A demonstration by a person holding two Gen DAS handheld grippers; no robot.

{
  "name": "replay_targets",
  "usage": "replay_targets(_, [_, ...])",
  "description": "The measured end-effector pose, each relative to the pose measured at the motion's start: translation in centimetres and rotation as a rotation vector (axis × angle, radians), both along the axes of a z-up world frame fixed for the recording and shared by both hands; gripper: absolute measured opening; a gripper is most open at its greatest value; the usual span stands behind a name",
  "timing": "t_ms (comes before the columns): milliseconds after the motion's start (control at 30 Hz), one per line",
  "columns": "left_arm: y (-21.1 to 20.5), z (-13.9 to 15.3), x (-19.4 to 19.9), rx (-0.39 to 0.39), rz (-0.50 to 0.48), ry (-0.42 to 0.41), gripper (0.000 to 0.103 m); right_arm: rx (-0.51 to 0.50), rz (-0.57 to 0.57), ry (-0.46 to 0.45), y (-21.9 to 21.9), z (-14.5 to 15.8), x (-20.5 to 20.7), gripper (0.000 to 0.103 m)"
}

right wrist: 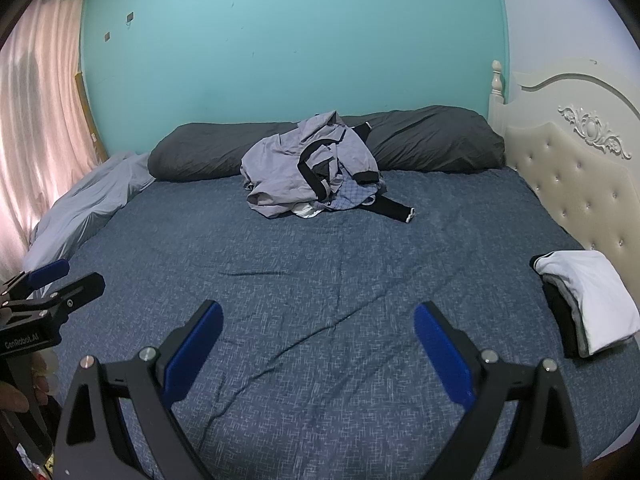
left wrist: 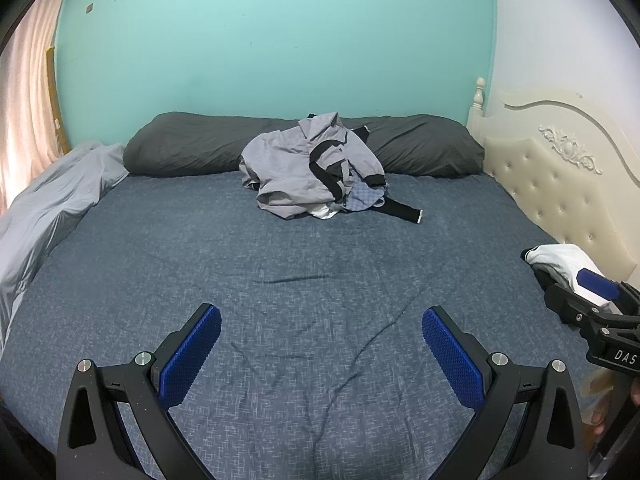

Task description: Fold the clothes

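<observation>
Grey jacket (left wrist: 308, 164) lies crumpled atop a heap of clothes (right wrist: 316, 172).

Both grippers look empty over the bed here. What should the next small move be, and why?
Probably reach forward to the crumpled grey jacket with black trim atop the unfolded pile by the dark grey pillow. The left gripper and right gripper are open, holding nothing, and the folded white-topped stack already lies aside.

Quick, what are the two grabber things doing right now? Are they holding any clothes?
Left gripper: open, fingers spread wide above the blue bedsheet, holding nothing.
Right gripper: open too, holding nothing.
</observation>
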State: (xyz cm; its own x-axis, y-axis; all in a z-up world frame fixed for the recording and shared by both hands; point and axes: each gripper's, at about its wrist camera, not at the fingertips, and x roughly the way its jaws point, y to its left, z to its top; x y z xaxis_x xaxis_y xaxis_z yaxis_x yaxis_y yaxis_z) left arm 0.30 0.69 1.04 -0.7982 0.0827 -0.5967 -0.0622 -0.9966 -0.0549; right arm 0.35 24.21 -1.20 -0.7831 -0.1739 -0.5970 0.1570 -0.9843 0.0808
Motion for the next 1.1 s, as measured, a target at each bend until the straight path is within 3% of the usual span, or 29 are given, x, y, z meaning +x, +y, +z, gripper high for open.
replay_targets(1100, [-0.14, -0.45, -0.86, 0.013, -0.011, -0.002, 0.103, -0.002, -0.006, -0.009, 0.11, 0.01, -0.65, 0.097])
